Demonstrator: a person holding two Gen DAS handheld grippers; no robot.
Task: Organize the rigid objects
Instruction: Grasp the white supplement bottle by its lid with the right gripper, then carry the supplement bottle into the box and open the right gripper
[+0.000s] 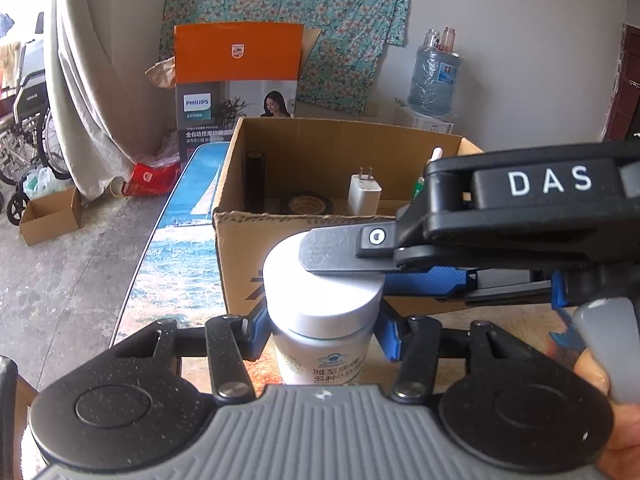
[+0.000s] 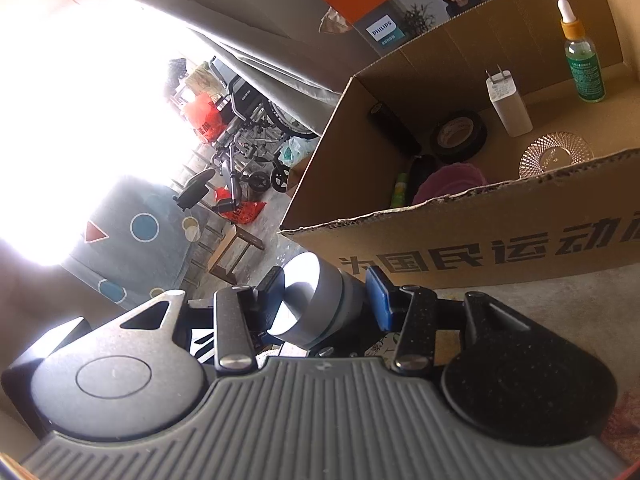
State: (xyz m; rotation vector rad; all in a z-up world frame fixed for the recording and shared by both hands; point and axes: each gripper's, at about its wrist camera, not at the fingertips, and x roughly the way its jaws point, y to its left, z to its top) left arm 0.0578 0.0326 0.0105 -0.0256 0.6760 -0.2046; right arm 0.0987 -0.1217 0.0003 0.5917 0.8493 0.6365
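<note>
- Plainly, the chief risk sits with the white jar (image 1: 320,320): two grippers bear on it at once, and if the hands pull apart or twist unevenly, the lid could loosen or the jar could slip and drop onto the desk (image 1: 500,328) short of the cardboard box (image 1: 248,248).
- On the left, the left gripper (image 1: 322,330) holds the jar upright by its body just under the lid; its blue-padded fingers (image 1: 390,338) stand at a middling width, pressed on either side of the jar.
- To the right, the right gripper (image 2: 320,300) comes in sideways; in the left wrist view one finger lies across the top of the lid. In its own view the blue pads (image 2: 380,296) sit against the lid's rim, narrowed to a partial width and seemingly closed on it.
- Beyond, the box's near wall stands just behind the jar, so a low lift could catch the jar on that torn edge.
- Inside the box, a tape roll (image 2: 458,134), a white charger (image 2: 508,106), a dropper bottle (image 2: 582,62) and a glass dish (image 2: 556,154) already stand; a careless drop could topple the charger or bottle.
</note>
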